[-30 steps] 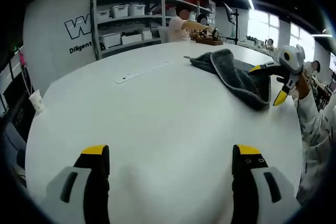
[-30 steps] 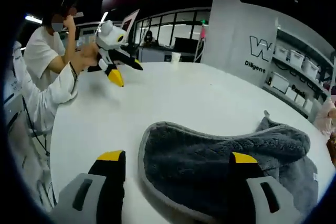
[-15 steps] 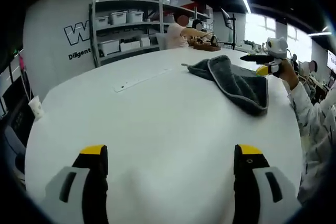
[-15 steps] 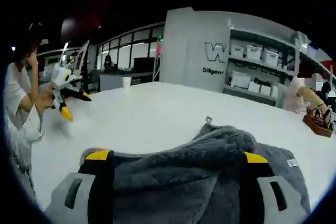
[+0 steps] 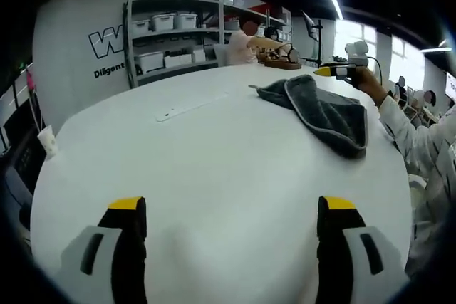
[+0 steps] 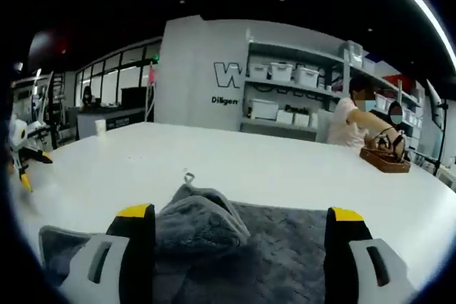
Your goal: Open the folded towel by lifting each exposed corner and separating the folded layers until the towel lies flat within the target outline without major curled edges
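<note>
Since a second ago, right gripper [image 5: 335, 70] swings up beyond towel [image 5: 320, 108].

Left gripper view: left gripper [image 5: 231, 208] wide, empty, over bare table [image 5: 214, 154]; towel bunched far right.

Right gripper view: jaws wide, towel between, ungrasped. Unfolding judged barely begun.

The towel [image 6: 235, 247] was plush grey cloth with a pale stitched hem; beneath it, the table [image 5: 214, 147] looked smooth, matt white.

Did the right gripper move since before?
Yes. In the left gripper view the right gripper has gone from the grey towel's near end to beyond its far edge, toward the shelves.
</note>
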`<control>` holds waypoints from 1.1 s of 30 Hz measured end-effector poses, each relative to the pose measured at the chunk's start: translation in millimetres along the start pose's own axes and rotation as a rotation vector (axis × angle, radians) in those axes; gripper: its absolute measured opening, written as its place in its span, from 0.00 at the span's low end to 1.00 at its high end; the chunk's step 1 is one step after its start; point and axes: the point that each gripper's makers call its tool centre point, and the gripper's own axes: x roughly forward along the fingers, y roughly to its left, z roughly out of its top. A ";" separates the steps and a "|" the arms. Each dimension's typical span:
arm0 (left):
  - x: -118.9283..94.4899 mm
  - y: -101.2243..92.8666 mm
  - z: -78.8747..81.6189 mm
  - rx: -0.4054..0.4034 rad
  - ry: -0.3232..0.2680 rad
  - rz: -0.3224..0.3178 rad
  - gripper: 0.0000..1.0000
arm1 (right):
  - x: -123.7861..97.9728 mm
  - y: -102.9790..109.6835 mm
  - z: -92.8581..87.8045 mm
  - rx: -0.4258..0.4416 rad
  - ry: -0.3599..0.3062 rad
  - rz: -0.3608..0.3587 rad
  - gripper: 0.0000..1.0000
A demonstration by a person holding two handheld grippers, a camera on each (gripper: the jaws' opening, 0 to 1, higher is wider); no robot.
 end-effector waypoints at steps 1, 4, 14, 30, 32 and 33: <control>0.8 0.1 -0.5 -0.001 0.002 0.001 0.98 | 0.5 -1.0 -4.3 0.003 0.006 -0.001 0.99; 3.0 -1.0 -0.7 -0.002 0.005 -0.001 0.98 | 0.9 -4.8 -22.5 0.011 0.045 0.006 0.99; 6.6 -1.3 2.5 -0.004 -0.013 0.005 0.98 | -12.0 -32.5 -39.9 0.080 0.059 -0.027 0.99; 14.5 5.2 -1.1 -0.034 -0.013 0.009 0.98 | -17.5 -47.6 -49.1 0.143 0.070 -0.036 0.99; 15.5 5.8 -2.8 -0.037 -0.005 0.013 0.98 | -17.6 -48.9 -50.5 0.140 0.074 -0.038 0.99; 16.2 6.2 -3.0 -0.036 -0.003 0.015 0.98 | -17.9 -49.1 -51.3 0.143 0.079 -0.037 0.99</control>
